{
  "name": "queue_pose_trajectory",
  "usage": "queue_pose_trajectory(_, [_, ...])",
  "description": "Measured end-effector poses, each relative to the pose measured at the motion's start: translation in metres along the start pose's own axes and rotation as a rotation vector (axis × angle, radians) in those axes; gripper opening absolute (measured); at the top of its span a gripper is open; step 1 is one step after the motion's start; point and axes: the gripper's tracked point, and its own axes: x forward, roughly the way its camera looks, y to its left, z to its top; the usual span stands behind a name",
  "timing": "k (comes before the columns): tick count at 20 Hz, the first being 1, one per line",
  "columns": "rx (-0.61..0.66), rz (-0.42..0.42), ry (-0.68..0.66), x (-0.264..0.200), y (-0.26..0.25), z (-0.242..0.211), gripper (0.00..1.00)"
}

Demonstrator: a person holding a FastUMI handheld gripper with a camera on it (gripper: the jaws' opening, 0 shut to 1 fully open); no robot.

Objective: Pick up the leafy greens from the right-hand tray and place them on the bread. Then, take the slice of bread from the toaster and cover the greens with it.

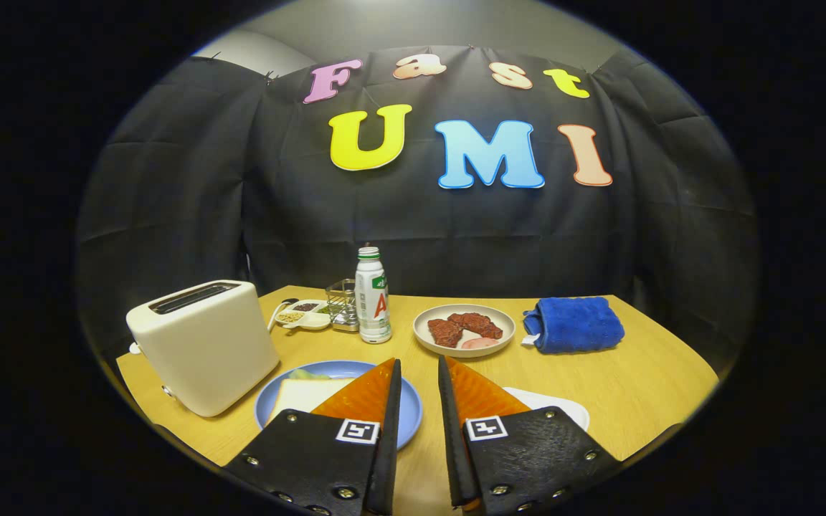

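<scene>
My gripper (419, 360) hovers above the wooden table, open by a narrow gap with nothing between its fingers. Under the left finger lies a blue plate (407, 401) carrying a pale slice of bread (305, 395). A strip of light green leaf (307, 374) pokes out at the bread's far edge. The finger hides the plate's near right part. A white tray (560, 407) sits under and just right of the right finger, mostly covered by it. The cream toaster (205, 344) stands left of the plate, its top slot dark.
Beyond the fingertips stand a white bottle (372, 297), a metal wire holder (341, 304) and a small condiment dish (302, 314). A cream plate (427, 340) with pieces of red meat sits right of the bottle. A folded blue towel (574, 324) lies further right.
</scene>
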Motion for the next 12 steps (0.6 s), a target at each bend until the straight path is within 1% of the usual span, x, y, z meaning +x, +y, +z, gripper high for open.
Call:
queue_pose_trajectory(4, [0.006, -0.003, -0.029, -0.006, -0.027, 0.0, 0.3])
queue_pose_trajectory(8, [-0.007, -0.057, -0.07, -0.016, -0.064, -0.003, 0.3])
queue_pose_trajectory(12, [-0.032, -0.071, -0.079, -0.024, -0.09, -0.007, 0.3])
